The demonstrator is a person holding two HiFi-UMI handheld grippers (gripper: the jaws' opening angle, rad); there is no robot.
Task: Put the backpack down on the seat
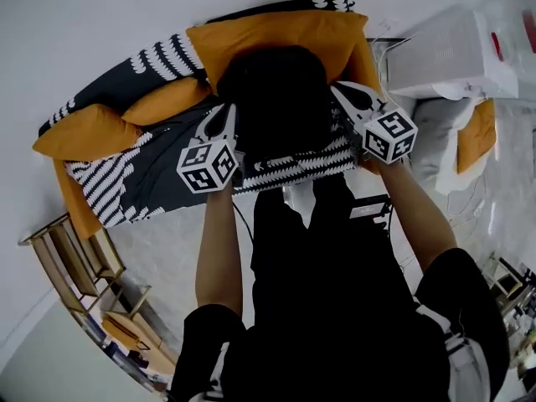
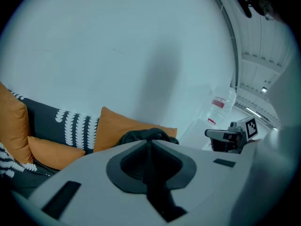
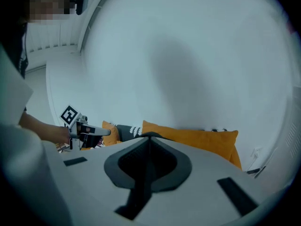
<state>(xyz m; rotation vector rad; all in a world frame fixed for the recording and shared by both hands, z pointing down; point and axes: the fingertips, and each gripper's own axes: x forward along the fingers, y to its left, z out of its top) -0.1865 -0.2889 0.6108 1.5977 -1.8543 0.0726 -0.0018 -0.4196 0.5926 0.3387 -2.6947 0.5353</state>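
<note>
Head view: backpack (image 1: 276, 99) on sofa (image 1: 155, 164), gripper views: jaws pressed together

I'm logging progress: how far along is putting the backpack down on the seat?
Done, it seems: the black fabric backpack sits on the black-and-white patterned sofa seat against the large orange cushion. In hand: nothing; the left tool and right tool are shut and empty, flanking it. Left: probably only drawing them away.
</note>
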